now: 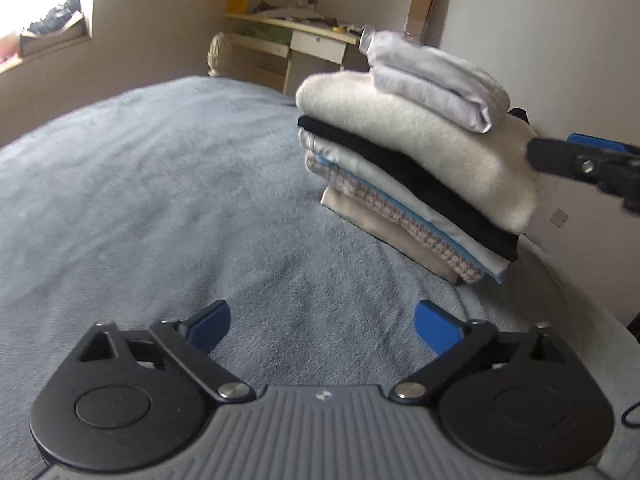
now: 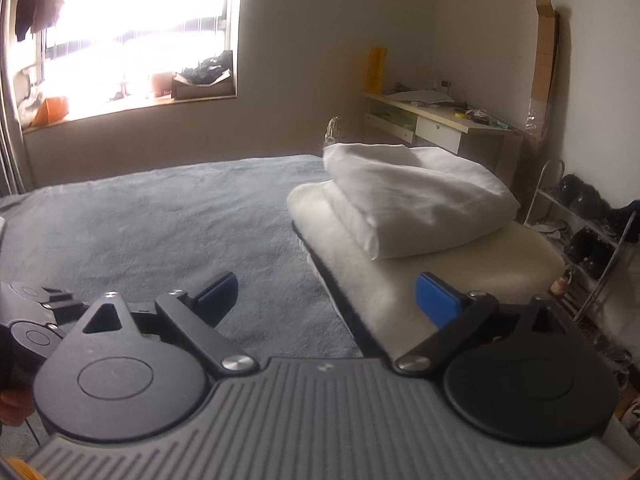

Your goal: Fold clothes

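- Jaws of the left gripper (image 1: 322, 320) stand apart and empty over the grey-blue fleece bed cover (image 1: 140, 184); jaws of the right gripper (image 2: 326, 296) are likewise apart, holding nothing.
- The stack of folded clothes (image 1: 400, 184) sits at the bed's right edge, a folded white cloth (image 2: 412, 204) on a cream fleece (image 2: 400, 280).
- Left of the stack the bed lies broad and bare.
- A pale wooden bench (image 2: 440, 116) stands against the far wall, a bright window (image 2: 132, 32) to the left, a wire shoe rack (image 2: 580, 224) beside the bed.

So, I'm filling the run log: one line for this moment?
left claw open, empty | right claw open, empty | white garment tops folded stack | bed
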Available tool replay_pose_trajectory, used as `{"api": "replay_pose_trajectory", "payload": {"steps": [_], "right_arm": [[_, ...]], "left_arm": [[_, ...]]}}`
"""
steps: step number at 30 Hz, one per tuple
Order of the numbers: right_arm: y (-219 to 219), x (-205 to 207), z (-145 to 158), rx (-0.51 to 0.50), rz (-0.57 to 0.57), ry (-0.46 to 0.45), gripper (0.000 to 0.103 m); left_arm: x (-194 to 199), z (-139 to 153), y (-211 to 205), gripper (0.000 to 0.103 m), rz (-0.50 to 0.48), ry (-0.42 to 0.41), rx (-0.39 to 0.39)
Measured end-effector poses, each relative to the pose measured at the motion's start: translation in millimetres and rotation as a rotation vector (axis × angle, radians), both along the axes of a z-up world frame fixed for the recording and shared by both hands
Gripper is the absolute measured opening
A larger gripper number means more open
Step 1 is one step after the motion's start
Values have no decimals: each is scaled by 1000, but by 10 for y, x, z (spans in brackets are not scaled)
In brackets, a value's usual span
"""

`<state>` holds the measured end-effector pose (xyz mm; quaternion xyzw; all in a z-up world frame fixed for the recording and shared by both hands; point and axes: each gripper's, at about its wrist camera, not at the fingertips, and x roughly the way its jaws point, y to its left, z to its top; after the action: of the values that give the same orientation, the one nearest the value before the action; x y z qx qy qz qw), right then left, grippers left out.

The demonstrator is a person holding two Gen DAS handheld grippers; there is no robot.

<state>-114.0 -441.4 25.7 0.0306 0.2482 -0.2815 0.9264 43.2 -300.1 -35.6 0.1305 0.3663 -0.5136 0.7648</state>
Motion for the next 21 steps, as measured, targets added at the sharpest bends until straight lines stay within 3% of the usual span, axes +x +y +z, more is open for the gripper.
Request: {"api": "replay_pose_trajectory", "payload": {"steps": [4,10,18,21], "right_arm": [[148,-45,70,-17,-32,-7,102],[173,-217,60,85,-122,-28,102],[144,-345,-110,153,-300,71,102],[239,-388,-183,133,-356,85,102]], "left_arm": [[-160,156,97,103,60,-66,-45],[-251,210,140,103,96,6,-42],[-477,281,84,103,118,-24,-26],[-554,307,74,103,131,-53,-22]]}}
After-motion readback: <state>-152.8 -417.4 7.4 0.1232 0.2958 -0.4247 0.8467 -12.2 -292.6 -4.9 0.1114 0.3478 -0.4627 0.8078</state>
